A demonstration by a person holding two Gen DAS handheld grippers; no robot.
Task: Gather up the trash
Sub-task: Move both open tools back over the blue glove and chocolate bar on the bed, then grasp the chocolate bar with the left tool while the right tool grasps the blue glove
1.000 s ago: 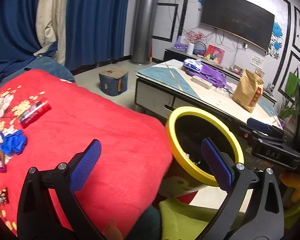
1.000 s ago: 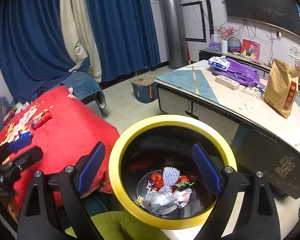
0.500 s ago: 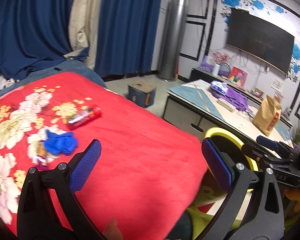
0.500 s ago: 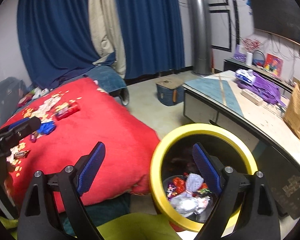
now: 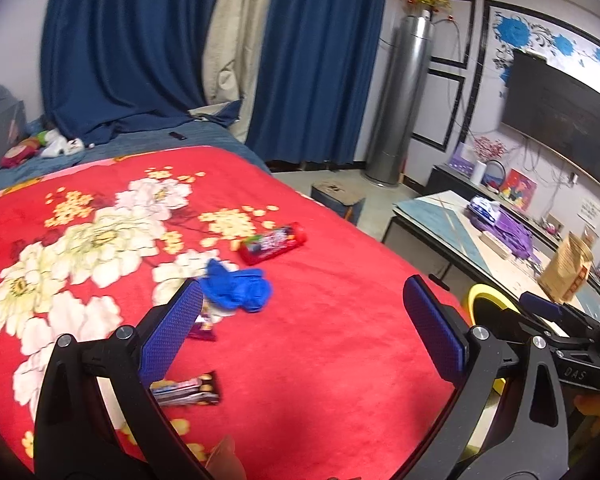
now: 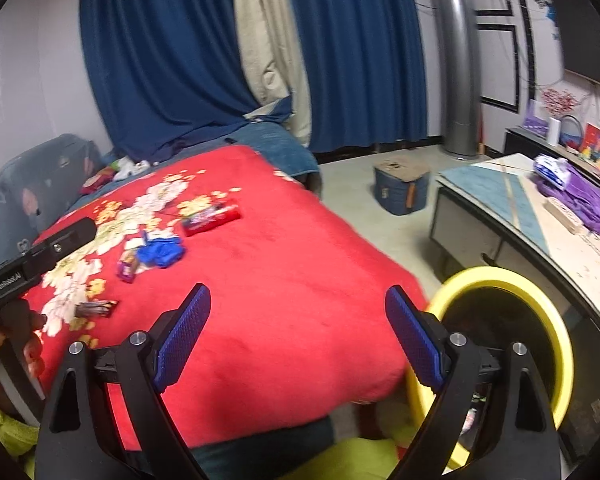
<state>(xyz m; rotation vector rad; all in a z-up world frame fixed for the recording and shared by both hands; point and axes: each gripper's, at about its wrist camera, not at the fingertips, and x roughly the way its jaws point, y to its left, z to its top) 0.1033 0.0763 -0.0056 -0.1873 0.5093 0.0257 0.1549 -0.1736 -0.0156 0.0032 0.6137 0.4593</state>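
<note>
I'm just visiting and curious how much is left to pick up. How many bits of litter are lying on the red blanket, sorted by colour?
Red: 1, the long red wrapper
Blue: 1, the crumpled blue glove
Purple: 1, the small purple wrapper
Dark: 1, the dark snack wrapper
Total: 4 pieces on the red blanket

I'm looking into a home living room: blue curtains [image 5: 140,40], a red floral blanket [image 5: 320,340] over a bed, a wall-mounted television [image 5: 560,120], a low table [image 6: 520,208] and a tall standing air conditioner [image 5: 400,100].
</note>
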